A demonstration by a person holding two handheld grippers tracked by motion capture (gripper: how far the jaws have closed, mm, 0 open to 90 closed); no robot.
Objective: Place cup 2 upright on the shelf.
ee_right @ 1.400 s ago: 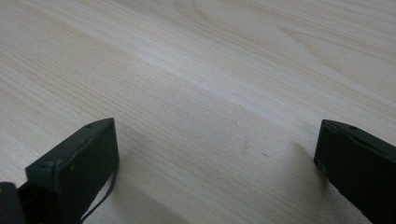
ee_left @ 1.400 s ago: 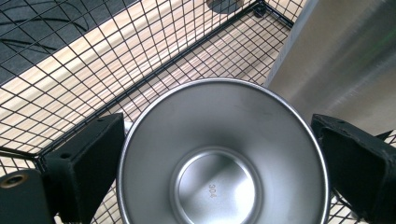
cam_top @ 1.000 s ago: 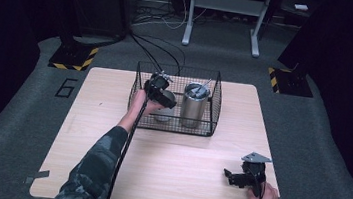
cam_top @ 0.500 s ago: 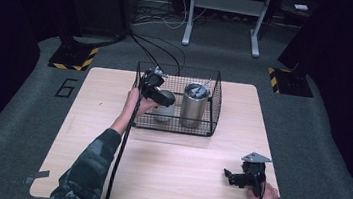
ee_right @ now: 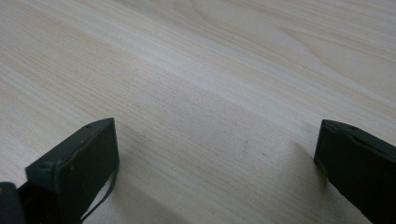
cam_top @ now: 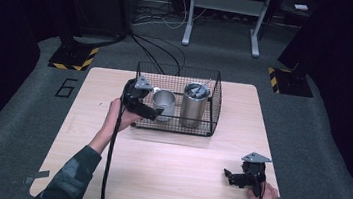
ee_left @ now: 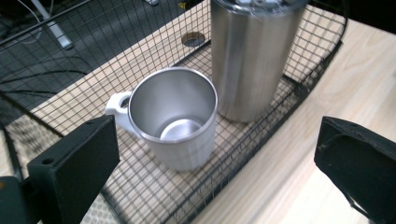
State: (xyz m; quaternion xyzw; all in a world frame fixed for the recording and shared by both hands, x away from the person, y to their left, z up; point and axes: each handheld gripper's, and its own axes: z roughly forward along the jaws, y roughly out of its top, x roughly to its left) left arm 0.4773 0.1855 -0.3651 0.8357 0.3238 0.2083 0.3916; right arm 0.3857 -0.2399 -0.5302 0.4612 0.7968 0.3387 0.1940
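My left gripper (cam_top: 150, 110) hangs over the near left corner of the wire basket (cam_top: 211, 114), lined up on the steel mug (ee_left: 173, 122) inside so I can reach down for it. Its jaws are spread wide, touching nothing. The mug stands upright just beside the tall tumbler (ee_left: 250, 56). My right gripper (cam_top: 230, 176) waits low over the bare table (ee_right: 224, 79), out of the way, jaws wide and empty.
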